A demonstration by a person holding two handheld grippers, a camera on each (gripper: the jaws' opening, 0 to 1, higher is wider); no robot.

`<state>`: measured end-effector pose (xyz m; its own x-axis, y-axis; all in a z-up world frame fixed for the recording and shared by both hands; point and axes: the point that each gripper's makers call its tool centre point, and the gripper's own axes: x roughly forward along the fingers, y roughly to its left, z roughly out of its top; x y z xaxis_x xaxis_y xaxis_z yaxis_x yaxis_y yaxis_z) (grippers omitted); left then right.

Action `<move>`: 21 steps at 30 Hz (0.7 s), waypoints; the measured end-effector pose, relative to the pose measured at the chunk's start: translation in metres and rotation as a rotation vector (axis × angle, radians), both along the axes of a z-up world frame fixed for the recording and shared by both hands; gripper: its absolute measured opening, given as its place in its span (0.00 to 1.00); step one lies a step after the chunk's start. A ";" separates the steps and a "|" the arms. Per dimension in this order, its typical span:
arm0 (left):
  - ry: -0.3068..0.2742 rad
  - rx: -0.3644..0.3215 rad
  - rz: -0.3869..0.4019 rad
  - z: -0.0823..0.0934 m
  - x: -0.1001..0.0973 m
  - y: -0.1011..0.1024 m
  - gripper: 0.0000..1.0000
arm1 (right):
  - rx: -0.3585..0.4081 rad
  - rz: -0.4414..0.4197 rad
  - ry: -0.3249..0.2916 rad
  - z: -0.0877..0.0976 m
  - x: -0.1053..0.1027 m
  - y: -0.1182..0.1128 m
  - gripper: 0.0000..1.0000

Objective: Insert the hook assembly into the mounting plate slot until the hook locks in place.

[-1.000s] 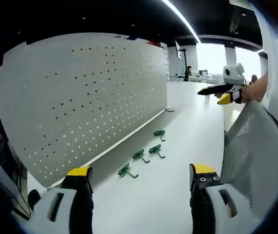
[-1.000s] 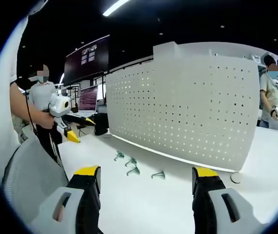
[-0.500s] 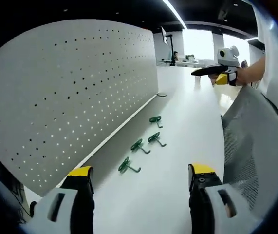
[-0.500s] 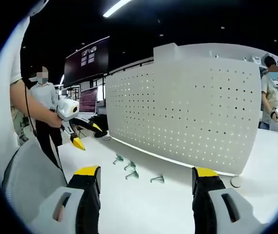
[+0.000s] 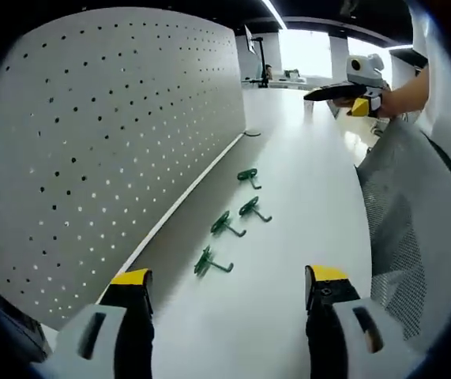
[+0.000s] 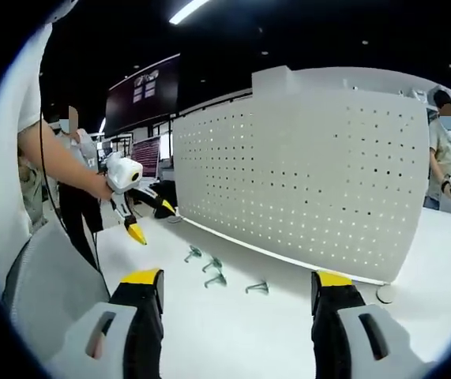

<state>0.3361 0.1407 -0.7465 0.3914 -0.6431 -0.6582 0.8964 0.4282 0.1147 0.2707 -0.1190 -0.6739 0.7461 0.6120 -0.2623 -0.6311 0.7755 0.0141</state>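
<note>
Several green hooks lie in a loose row on the white table: one hook (image 5: 247,176) farthest, one (image 5: 250,209) and one (image 5: 223,225) in the middle, and the nearest hook (image 5: 205,262). The white pegboard (image 5: 107,134) stands upright just to their left. My left gripper (image 5: 229,276) is open and empty, a short way before the nearest hook. My right gripper (image 5: 332,103) hangs in the air far beyond the hooks. In the right gripper view the hooks (image 6: 212,264) lie before the pegboard (image 6: 312,181), my right gripper (image 6: 237,278) is open, and the left gripper (image 6: 152,221) hovers above the table left of them.
A grey mesh chair back (image 5: 415,253) rises beside the table (image 5: 304,189). A small round white object (image 6: 383,294) lies at the pegboard's foot. A person (image 6: 71,158) stands behind the left gripper and another person (image 6: 446,158) beyond the pegboard's far end. Screens (image 6: 142,95) hang at the back.
The left gripper has moved lower and closer along the pegboard toward the hooks, still open. In the right gripper view it has come rightward. The right gripper has barely moved.
</note>
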 end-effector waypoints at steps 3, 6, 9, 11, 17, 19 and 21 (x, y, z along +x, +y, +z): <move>0.013 0.008 -0.017 -0.003 0.003 -0.002 0.81 | -0.002 -0.002 0.009 -0.002 0.000 0.001 0.73; 0.032 0.041 -0.036 -0.010 0.006 0.000 0.81 | -0.004 -0.001 0.027 -0.006 -0.001 0.001 0.73; 0.048 0.057 -0.047 -0.014 0.008 0.000 0.81 | -0.005 0.002 0.038 -0.008 -0.001 0.002 0.73; 0.055 0.068 -0.058 -0.017 0.009 0.000 0.81 | -0.004 0.007 0.043 -0.010 -0.001 0.004 0.73; 0.074 0.104 -0.087 -0.025 0.012 0.002 0.79 | -0.005 0.013 0.071 -0.015 -0.003 0.005 0.72; 0.079 0.109 -0.092 -0.027 0.013 0.002 0.78 | -0.005 0.014 0.076 -0.016 -0.003 0.006 0.72; 0.091 0.112 -0.097 -0.028 0.014 0.002 0.78 | -0.005 0.015 0.081 -0.018 -0.003 0.006 0.72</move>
